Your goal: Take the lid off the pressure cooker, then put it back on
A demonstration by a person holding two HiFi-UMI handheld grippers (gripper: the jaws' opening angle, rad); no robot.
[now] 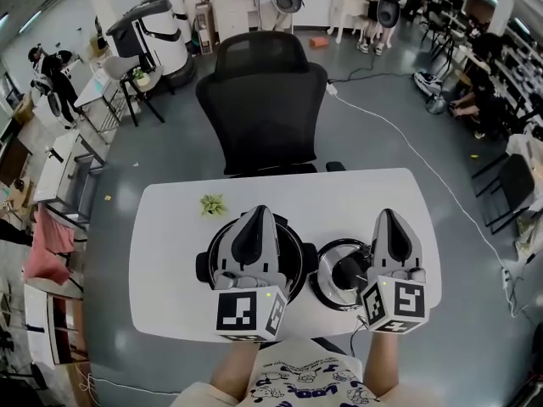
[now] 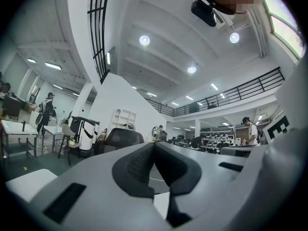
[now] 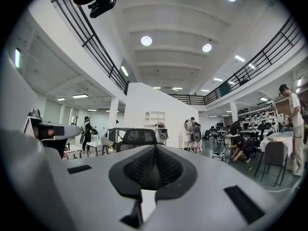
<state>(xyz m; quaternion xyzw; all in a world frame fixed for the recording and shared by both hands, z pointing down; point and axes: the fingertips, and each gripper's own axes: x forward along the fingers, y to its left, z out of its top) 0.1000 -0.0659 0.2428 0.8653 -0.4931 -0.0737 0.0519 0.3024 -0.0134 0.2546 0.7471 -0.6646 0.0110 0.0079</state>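
Observation:
In the head view the black pressure cooker pot (image 1: 294, 246) stands on the white table (image 1: 170, 253), largely hidden under my left gripper (image 1: 259, 214). Its lid (image 1: 338, 271), silver-rimmed with a black knob, lies on the table just to the pot's right, partly beneath my right gripper (image 1: 395, 216). Both grippers hover above the table and point level, away from me. The left gripper (image 2: 154, 146) has its jaws closed together with nothing between them. My right gripper (image 3: 155, 150) is likewise shut and empty.
A small green plant sprig (image 1: 212, 203) lies on the table behind the pot. A black office chair (image 1: 263, 100) stands just beyond the table's far edge. A white cable (image 1: 407, 147) runs across the floor at the right. People and desks are far off.

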